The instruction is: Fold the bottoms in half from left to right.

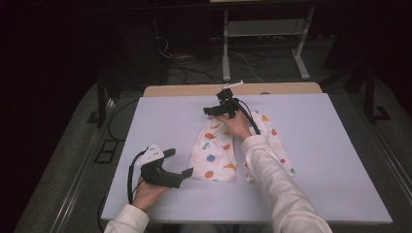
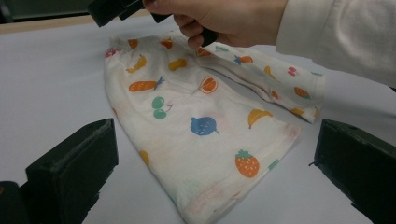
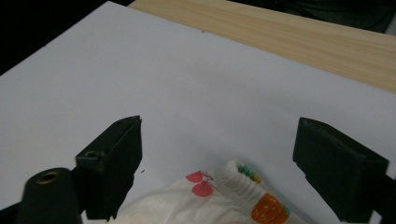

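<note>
We see a white cloth (image 2: 201,135) printed all over with small fruit: orange carrots and a halved orange, yellow bananas, green cherries, a blue berry, a red strawberry with green leaves. Its gathered edge (image 3: 238,179) is white too, with red cherries and an orange fruit beside it. The desk (image 1: 311,160) is covered in pale lilac-white, and a light wood strip (image 1: 194,90) shows along its far side. Both grippers, left gripper (image 1: 180,162) and right gripper (image 1: 213,109), are black, the left one with a white top. The fingers (image 3: 112,161) are matt black. The sleeve (image 1: 277,184) is cream.
</note>
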Motion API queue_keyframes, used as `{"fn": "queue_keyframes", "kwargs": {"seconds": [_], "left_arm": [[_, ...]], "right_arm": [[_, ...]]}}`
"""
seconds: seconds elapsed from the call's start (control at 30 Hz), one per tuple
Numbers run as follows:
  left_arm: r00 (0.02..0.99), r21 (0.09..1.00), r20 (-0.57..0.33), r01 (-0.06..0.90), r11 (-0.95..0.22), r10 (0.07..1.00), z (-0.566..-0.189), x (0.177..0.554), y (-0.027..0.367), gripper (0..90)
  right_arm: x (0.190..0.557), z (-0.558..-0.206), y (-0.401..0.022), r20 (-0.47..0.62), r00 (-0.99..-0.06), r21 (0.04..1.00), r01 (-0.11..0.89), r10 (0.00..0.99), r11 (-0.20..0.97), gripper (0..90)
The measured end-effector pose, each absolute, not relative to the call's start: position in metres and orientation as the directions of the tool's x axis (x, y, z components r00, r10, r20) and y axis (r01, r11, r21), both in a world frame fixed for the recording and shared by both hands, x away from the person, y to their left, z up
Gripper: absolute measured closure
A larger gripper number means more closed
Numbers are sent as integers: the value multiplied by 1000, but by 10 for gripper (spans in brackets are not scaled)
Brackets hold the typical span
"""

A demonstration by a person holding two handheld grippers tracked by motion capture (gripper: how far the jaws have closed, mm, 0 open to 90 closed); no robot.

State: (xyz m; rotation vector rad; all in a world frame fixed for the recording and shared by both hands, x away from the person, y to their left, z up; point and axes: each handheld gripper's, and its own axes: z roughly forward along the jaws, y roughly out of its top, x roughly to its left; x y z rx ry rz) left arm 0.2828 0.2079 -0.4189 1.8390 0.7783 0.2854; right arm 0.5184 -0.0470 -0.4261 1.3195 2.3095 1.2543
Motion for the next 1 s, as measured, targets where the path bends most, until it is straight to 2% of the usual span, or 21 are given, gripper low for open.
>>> {"fn": "queue_keyframes", "kwargs": {"seconds": [0.23,0.43,0.63,1.0], "left_arm": [[758,901,-167,377,-214,631,-419,283,208,0],[757,902,-168,377,-212,631,-419,283,208,0],[759,902,-167,376,-214,630,-419,283,208,0],[760,900,-166,377,-218,629,-419,284,208,0]], "right_arm": [[519,-433,-43,231,-546,730,644,805,228,262],[518,-435,-41,231,-515,728,655,826,204,385],[519,-436,-41,237,-486,722,667,841,182,447],[519,-440,-41,203,-484,706,675,851,216,603]]}}
